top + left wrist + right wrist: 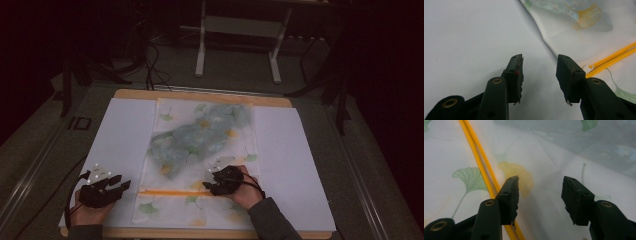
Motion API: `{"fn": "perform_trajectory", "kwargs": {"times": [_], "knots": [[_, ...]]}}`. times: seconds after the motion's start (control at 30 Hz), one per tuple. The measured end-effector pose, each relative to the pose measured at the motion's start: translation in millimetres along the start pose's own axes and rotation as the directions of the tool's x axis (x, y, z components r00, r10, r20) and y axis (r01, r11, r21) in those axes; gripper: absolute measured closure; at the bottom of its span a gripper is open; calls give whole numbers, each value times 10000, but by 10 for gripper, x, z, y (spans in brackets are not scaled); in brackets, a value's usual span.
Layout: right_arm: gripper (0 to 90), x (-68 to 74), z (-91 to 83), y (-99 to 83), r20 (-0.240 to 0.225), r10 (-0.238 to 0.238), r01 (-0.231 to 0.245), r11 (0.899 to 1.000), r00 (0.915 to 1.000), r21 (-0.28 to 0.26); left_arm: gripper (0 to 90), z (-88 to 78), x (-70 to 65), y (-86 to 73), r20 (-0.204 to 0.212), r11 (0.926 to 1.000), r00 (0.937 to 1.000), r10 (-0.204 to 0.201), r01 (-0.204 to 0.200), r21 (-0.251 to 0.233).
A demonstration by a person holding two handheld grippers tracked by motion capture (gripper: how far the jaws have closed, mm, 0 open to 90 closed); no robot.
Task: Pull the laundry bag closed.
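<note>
Your left gripper (119,186) sits on the white sheet (120,135), its fingers (515,75) apart with nothing between them; the edge of the leaf-printed zipper bag (200,150) lies just to their right, its orange zipper (614,58) running off past the right finger. Your right gripper (212,186) is over the bag itself, fingers (510,197) also apart and empty, the zipper passing under the left one and the greyish bundle inside the bag just ahead of them.

You look to be lining up on the zipper, probably to open or close the bag. Next you'd need to pin the bag's edge with the left and find the slider with the right.

The tabletop (200,233) is pale wood; beyond it, dim floor, cables and a white stand (240,30).
</note>
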State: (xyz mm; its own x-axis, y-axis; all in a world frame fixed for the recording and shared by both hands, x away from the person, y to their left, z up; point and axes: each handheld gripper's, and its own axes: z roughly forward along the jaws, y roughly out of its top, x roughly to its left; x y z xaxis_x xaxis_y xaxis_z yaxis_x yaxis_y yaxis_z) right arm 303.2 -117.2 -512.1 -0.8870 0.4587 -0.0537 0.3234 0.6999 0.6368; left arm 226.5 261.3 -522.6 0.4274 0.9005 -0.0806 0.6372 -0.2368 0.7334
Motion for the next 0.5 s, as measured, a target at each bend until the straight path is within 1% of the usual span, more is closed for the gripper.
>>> {"fn": "perform_trajectory", "kwargs": {"times": [0.03, 0.2, 0.27, 0.33, 0.5], "knots": [[476, 22, 26, 18, -42, -133, 133, 9999, 9999, 8, 562, 0, 1, 1, -3, 10000, 10000, 6, -6, 5], [477, 67, 84, 53, -202, -248, 248, 9997, 9995, -17, 556, 3, 2, 1, -4, 10000, 10000, -16, 16, 17], [476, 91, 107, 68, -259, -288, 289, 9996, 9993, 29, 541, 5, 3, 3, -12, 10000, 10000, -53, 53, 24], [476, 128, 135, 100, -410, -443, 446, 9990, 9982, 44, 533, 2, 3, 6, -25, 10000, 10000, -54, 55, 32], [476, 182, 189, 159, -589, -578, 575, 9983, 9966, -62, 519, 4, 6, 8, -57, 9999, 9999, -112, 113, 70]]}}
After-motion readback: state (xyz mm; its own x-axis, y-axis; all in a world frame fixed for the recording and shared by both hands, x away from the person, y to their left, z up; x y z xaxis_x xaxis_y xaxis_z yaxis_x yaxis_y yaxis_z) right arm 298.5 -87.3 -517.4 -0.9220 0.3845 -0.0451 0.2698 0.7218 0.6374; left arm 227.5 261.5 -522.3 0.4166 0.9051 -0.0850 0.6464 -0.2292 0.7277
